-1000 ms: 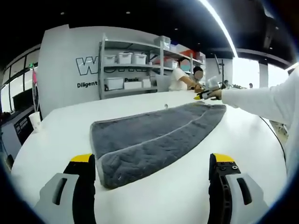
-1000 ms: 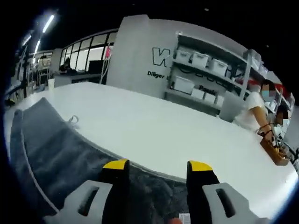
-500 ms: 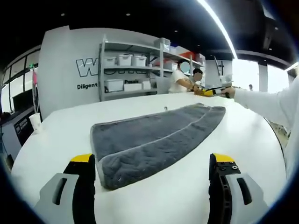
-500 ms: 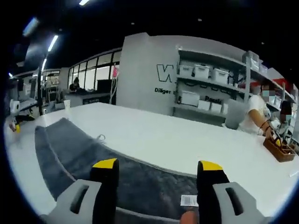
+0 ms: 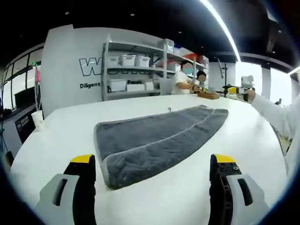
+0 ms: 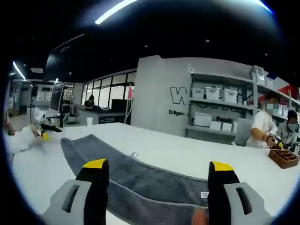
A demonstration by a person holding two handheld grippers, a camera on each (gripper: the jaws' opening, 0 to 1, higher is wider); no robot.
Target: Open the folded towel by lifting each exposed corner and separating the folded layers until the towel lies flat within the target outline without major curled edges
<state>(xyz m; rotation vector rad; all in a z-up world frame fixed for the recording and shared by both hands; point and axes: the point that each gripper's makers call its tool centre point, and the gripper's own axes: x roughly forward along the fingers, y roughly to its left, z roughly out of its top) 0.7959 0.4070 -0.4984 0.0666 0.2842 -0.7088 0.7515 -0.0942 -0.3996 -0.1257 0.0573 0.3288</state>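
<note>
A grey towel [image 5: 159, 138], folded lengthwise with a pale seam down its middle, lies on the white table [image 5: 65, 126]. My left gripper [image 5: 153, 160] hovers open just short of the towel's near end, with nothing between its yellow-tipped fingers. Far right, my right gripper [image 5: 236, 89] is held up above the table beyond the towel's far end by a hand in a white sleeve. In the right gripper view the towel [image 6: 140, 180] stretches away to the left, with a white label [image 6: 204, 194] near the jaws. My right gripper [image 6: 158, 165] is open and empty above it. The left gripper [image 6: 44, 133] shows at far left.
Shelves with white bins [image 5: 126, 70] stand behind the table against a grey wall. Two people stand at the table's far side beside a brown wooden tray [image 6: 283, 157]. A paper cup [image 5: 37, 118] sits off the table's left edge. Bare tabletop surrounds the towel.
My right gripper has risen and drawn back from the towel's far end, so its view now looks along the whole towel. The left gripper has barely moved.
</note>
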